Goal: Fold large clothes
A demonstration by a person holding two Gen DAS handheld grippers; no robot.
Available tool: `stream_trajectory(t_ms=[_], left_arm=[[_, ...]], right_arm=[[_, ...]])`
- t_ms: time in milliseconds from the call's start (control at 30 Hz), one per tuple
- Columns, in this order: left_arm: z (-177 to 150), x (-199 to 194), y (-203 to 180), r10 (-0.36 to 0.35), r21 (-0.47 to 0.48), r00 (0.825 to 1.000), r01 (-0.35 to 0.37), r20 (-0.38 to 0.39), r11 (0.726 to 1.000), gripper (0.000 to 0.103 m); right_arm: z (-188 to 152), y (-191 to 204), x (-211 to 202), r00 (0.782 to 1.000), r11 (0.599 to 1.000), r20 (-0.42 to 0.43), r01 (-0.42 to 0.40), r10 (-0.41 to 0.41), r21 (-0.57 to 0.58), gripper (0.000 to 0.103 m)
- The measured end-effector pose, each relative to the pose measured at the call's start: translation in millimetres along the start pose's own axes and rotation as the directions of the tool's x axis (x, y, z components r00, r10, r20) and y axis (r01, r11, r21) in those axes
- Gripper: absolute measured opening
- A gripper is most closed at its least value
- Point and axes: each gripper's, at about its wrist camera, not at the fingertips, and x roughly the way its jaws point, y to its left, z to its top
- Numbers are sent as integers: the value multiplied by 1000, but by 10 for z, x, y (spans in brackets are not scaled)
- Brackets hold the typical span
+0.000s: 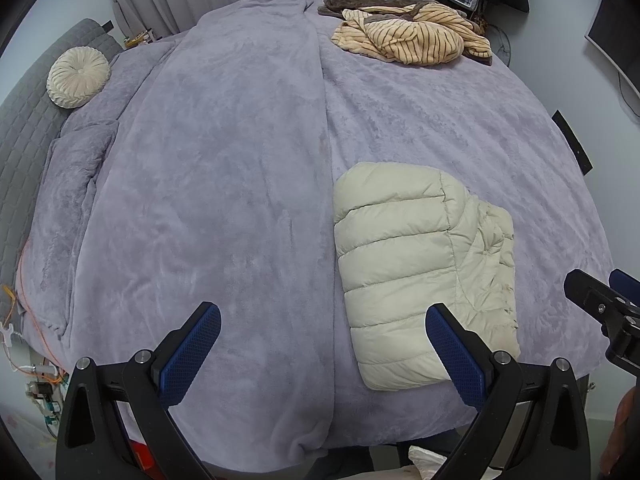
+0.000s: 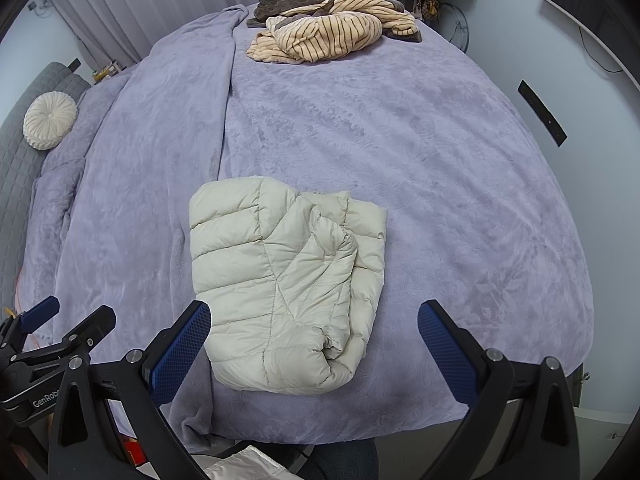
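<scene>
"genrob" is showing on the left gripper (image 2: 40, 316); both it and the right gripper (image 2: 314, 344) are gaping wide, empty, above a folded cream puffer jacket (image 2: 280, 280) lying on the lilac bed cover (image 2: 440, 160).

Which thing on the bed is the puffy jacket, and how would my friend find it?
Start at the big purple bed. The puffy jacket lies folded at the near edge, just ahead of the open right gripper. It is plain cream with stitched puffy rows, unlike the striped tan clothes heaped at the far end or the round cushion.

Black tongs (image 1: 323, 354) with blue textured pads (image 1: 190, 353), silver screws
</scene>
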Motion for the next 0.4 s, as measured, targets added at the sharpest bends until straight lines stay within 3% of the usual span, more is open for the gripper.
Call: stream_trajectory(t_ms=[400], left_arm=[[15,25,-23,-13,7,1000,13,-11,1000,103]], right_arm=[[-17,17,8,1000,1000,-2,1,-1,0,103]])
